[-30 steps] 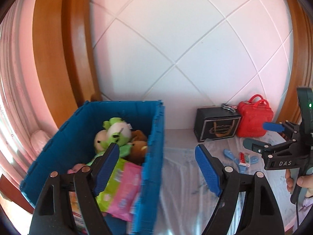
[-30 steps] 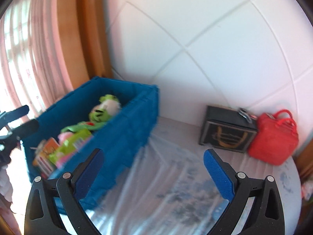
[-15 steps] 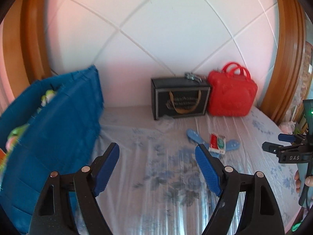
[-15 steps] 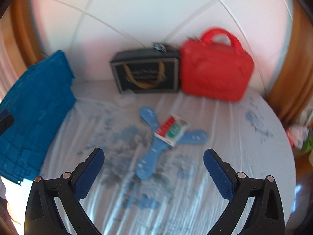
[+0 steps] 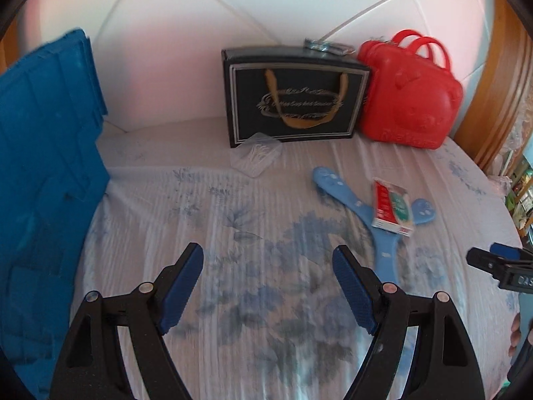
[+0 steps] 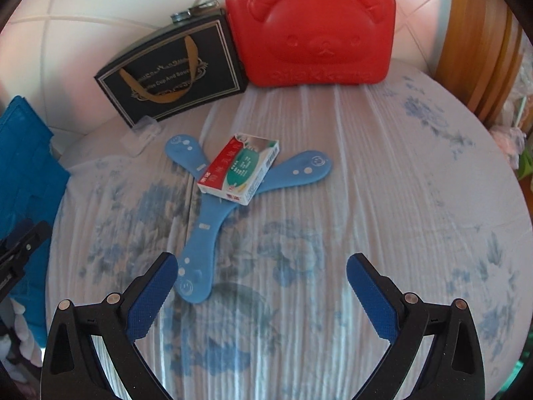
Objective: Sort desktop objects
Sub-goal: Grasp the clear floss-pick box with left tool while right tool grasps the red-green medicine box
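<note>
A small box [image 6: 238, 169] is laid across a blue three-armed toy [image 6: 213, 206] on the cloth-covered surface [image 6: 383, 200]. A black box [image 6: 173, 73] and red case [image 6: 313, 30] are stood behind, a blue crate [image 5: 40, 173] at the left. Both the left hand-held gripper [image 5: 268, 286] and right hand-held gripper [image 6: 261, 295] are held apart and empty above the cloth.

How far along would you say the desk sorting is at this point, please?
Done: nothing these views confirm; the blue crate shows only its outside. In hand: nothing; the left gripper and right gripper are both open above the cloth. Left: the small box lying on the blue boomerang, the clear case, plus the black gift bag and red case by the wall.
</note>
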Available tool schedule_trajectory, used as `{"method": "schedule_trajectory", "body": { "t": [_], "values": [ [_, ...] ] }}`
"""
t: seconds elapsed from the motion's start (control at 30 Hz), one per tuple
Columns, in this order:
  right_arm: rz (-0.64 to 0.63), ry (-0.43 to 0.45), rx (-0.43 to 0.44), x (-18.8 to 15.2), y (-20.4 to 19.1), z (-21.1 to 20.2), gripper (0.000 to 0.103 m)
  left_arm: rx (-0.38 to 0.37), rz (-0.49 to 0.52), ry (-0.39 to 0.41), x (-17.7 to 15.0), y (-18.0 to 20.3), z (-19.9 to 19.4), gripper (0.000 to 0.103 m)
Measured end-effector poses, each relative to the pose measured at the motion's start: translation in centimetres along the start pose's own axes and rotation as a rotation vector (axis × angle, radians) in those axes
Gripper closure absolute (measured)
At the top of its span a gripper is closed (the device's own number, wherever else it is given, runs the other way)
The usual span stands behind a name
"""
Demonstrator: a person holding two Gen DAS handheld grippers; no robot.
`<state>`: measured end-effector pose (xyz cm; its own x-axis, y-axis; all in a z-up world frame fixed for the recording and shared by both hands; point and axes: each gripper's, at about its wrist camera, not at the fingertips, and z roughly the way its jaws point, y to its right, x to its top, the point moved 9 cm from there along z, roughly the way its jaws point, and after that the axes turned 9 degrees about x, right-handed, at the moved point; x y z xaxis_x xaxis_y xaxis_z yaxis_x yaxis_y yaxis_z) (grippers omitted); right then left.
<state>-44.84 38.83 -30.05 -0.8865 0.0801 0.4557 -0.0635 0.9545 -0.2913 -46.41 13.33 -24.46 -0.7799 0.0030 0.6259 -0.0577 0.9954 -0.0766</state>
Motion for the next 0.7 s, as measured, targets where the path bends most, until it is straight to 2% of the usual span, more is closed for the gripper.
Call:
{"method": "schedule_trajectory", "body": {
  "t": [0.1, 0.2, 0.43, 0.5, 0.63, 0.7],
  "values": [
    [0.037, -0.017, -0.008, 1.4, 0.3, 2.9, 0.0, -0.015, -0.002, -0.03, 1.9, -1.0, 4.7, 0.023],
    [0.087, -0.026, -0.023, 3.4, 0.8, 5.8, 0.0, -0.021, 0.044, -0.052, 4.2, -1.2, 9.8, 0.023],
    [0.142, -0.05, -0.055, 7.0, 0.9, 11.2, 0.0, -0.062, 0.138, -0.069, 9.7, 0.7, 19.5, 0.023],
    [0.147, -0.065, -0.066, 7.3, 1.0, 12.5, 0.0, -0.078, 0.158, -0.097, 10.1, 1.5, 21.6, 0.023],
    [0.152, -0.097, -0.101, 7.5, 1.3, 14.5, 0.0, -0.049, 0.218, -0.143, 9.7, 3.0, 24.9, 0.023],
    [0.145, -0.115, -0.11, 7.4, 1.3, 15.4, 0.0, -0.051, 0.194, -0.128, 9.7, 3.1, 24.9, 0.022]
  ]
}}
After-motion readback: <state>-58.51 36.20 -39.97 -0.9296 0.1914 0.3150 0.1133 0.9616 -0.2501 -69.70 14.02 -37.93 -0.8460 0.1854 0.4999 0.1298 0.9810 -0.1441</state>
